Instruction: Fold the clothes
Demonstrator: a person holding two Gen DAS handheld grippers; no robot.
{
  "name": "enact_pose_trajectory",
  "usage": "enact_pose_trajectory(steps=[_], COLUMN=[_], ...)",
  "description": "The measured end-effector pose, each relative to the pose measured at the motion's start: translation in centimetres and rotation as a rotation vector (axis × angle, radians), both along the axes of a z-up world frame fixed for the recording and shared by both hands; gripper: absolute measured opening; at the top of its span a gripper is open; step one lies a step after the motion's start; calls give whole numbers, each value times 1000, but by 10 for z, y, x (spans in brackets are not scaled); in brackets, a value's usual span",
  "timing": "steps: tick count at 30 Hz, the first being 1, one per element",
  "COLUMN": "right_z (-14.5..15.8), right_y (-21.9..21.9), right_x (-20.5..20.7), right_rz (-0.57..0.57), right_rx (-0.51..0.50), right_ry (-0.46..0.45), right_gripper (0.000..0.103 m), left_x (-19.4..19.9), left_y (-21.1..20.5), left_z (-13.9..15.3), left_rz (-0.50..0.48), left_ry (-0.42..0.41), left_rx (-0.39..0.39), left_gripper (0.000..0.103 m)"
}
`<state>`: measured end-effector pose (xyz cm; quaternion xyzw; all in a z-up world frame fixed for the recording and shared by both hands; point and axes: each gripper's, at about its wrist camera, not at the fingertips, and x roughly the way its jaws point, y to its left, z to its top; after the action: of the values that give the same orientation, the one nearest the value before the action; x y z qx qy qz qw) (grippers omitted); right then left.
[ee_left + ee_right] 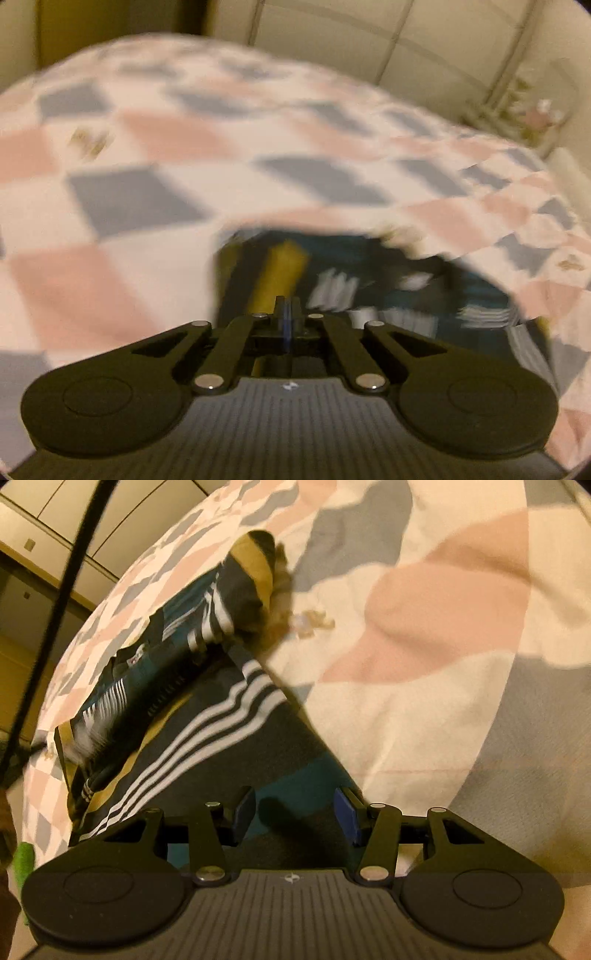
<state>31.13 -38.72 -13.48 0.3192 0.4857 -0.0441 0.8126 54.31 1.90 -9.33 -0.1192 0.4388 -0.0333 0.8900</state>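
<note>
A dark navy and teal garment [221,709] with white stripes and mustard bands lies on a checked bedspread [443,627]. In the left wrist view the garment [369,280] is blurred, just ahead of the fingers. My left gripper [284,306] is shut, and the garment's mustard band lies right at its tips; whether cloth is pinched I cannot tell. My right gripper [295,812] is open, its blue pads over the garment's near teal and dark part. A folded-over part [166,657] rests on top.
The pink, grey and white bedspread [184,147] fills both views. A pale tiled wall [406,44] and a small shelf with objects [528,114] stand beyond the bed. A black cable [62,590] hangs at left, with a green object [24,860] at the lower left.
</note>
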Motion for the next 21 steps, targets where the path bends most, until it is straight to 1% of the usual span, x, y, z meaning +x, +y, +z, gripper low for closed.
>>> enact_pose_trajectory(steps=[2,4,5,6,7,8,9,12,14,16,19,20,21], right_z=[16,32,38,40,42,43,43,40,36,31,26,26,25], right_y=[6,11,10,10,10,9,9,10,13,16,17,17,17], right_x=[5,11,14,18,22,25,26,29,31,38,56,62,67], right_rz=[15,38,44,47,50,43,42,46,56,64,83,87,92], right_rx=[-92,-173,-201,-219,-236,-238,-238,-245,-265,-296,-351,-361,-370], right_ry=[-20,-70,-85,-92,-99,-103,-105,-108,-111,-118,-132,-137,-141], right_gripper=[52,53,53,53,53,53,53,53,53,53,53,53,53], left_x=[-2,-5,-8,-12,-13,-14,-14,0,10,18,28,30,31], left_y=[4,6,2,-1,-3,-5,-7,-12,-16,-22,-35,-41,-45], left_z=[-16,-31,-33,-33,-33,-32,-31,-34,-38,-45,-55,-59,-60], left_rz=[-12,-26,-39,-47,-49,-48,-47,-50,-70,-96,-151,-165,-177], left_ry=[62,117,119,114,108,103,99,116,129,148,168,175,173], left_rx=[-36,-76,-107,-130,-145,-150,-153,-134,-106,-87,-97,-73,-54], left_gripper=[0,1,4,14,26,30,31,32,36,37,37,36,26])
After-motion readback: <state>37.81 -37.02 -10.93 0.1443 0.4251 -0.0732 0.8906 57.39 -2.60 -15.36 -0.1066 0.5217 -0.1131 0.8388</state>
